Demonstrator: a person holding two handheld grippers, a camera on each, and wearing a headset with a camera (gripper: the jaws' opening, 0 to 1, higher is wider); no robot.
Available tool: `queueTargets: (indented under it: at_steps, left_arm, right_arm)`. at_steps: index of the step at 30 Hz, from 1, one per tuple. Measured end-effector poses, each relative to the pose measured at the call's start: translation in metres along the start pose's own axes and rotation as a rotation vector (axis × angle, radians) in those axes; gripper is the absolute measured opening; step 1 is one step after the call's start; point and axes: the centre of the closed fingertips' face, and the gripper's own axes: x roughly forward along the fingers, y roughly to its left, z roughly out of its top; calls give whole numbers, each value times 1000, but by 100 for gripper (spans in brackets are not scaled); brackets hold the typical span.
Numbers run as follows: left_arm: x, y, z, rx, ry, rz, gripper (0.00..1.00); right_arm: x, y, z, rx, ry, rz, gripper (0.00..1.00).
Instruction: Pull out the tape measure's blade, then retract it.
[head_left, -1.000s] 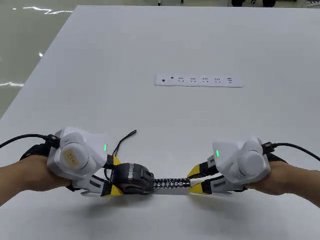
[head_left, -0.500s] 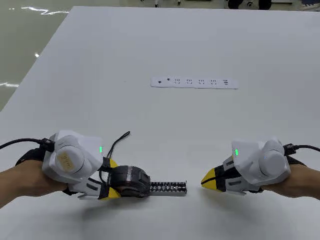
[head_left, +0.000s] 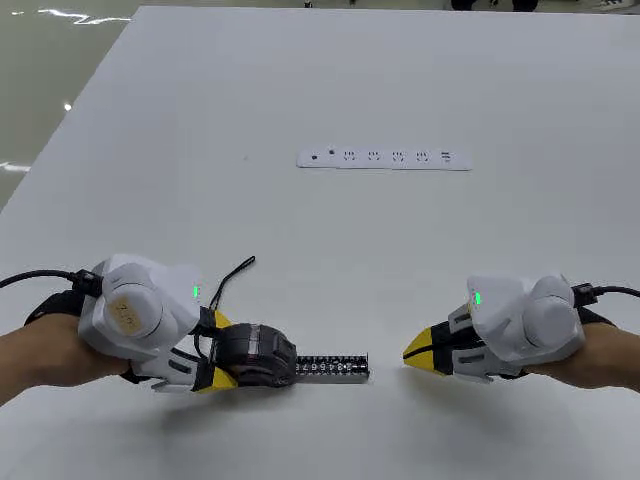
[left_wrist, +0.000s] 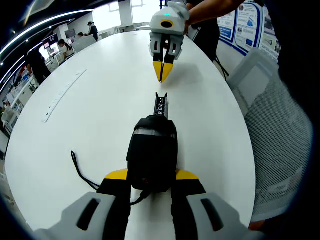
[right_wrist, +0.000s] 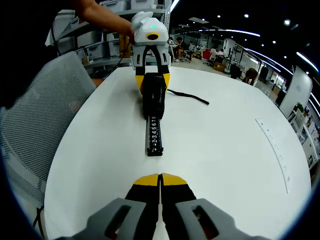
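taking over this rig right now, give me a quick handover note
Left tool: shut on the tape measure, gripping its black case near the table's front edge.
Right tool: shut, empty, pointing at the blade with a gap between them.
Blade: a short length is out of the case, flat on the table, and nothing holds its tip.
Done: the blade is out.
Left: probably just retracting that length into the case.

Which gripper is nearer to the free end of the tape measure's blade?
Right. The right gripper sits shut just beyond the blade's end, apart from it; the left gripper clamps the case.
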Motion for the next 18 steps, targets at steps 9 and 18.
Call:
queueTargets:
  at_steps: [9, 18]
  left_arm:
    - [0, -1, 0, -1, 0, 0, 25]
    - [1, -1, 1, -1, 1, -1, 25]
  right_arm:
    - [12, 3, 11, -10, -36, 20, 16]
    - [27, 4, 20, -24, -59, 40, 20]
